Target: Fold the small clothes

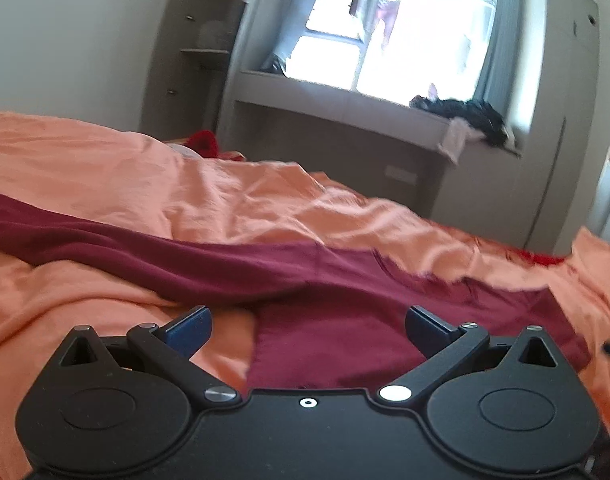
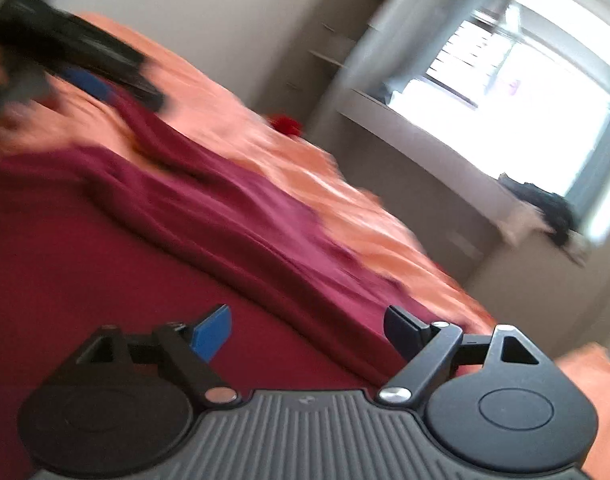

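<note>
Left gripper (image 1: 307, 330) – jaws spread, nothing between them, above the near edge of the maroon garment (image 1: 325, 280). The garment lies across the orange bedsheet (image 1: 225, 200). Right gripper (image 2: 307, 330) – jaws spread, empty, over the garment.

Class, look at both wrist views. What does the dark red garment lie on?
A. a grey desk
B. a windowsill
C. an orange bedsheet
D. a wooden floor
C: the dark red garment is spread across the rumpled orange bedsheet, which shows on both sides of it in each view.
</note>
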### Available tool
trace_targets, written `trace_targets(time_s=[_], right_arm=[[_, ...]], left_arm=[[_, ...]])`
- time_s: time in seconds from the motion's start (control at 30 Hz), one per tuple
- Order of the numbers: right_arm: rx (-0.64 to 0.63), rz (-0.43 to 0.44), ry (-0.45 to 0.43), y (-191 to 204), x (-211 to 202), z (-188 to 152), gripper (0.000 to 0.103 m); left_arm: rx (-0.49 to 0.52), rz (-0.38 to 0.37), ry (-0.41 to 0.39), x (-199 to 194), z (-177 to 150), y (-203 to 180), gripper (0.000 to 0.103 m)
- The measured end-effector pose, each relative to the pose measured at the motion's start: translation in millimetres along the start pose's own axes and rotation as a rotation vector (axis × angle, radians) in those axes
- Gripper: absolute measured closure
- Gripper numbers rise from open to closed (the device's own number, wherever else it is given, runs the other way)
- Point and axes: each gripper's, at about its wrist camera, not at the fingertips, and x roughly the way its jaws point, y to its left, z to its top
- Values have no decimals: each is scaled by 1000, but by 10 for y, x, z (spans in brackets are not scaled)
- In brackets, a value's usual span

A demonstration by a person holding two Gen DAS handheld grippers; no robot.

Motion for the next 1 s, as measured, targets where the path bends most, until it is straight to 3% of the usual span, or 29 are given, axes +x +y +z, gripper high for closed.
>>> trace_targets(time_s=[0.07, 0.13, 0.3, 0.37, 0.4, 0.53, 0.63, 0.77, 0.97, 1.0], right_arm=[[24, -71, 58, -226, 111, -145, 22], [13, -135, 111, -389, 257, -267, 40], [-18, -155, 162, -525, 664, -370, 50], [-65, -159, 170, -498, 737, -383, 92], [-70, -165, 173, -490, 792, -402, 96], [71, -201, 138, -512, 593, -460, 97], [210, -164, 162, -550, 519, -651, 97], [225, -141, 181, -443, 493, -714, 97], [442, -83, 136, -830, 184, -695, 95], [475, -77, 126, -892, 157, -683, 90]], left_arm=[[30, 1, 20, 36, -52, -50, 0], [56, 15, 39, 68, -99, -74, 0], [48, 20, 89, 141, -162, -10, 0], [37, 14, 98, 142, -168, 13, 0], [36, 14, 102, 149, -167, 18, 0], [67, 7, 114, 152, -185, -20, 0], [124, 26, 142, 188, -224, -87, 0], [171, 46, 189, 242, -283, -116, 0], [149, 23, 219, 263, -319, -12, 0], [146, 18, 219, 263, -327, 6, 0]])
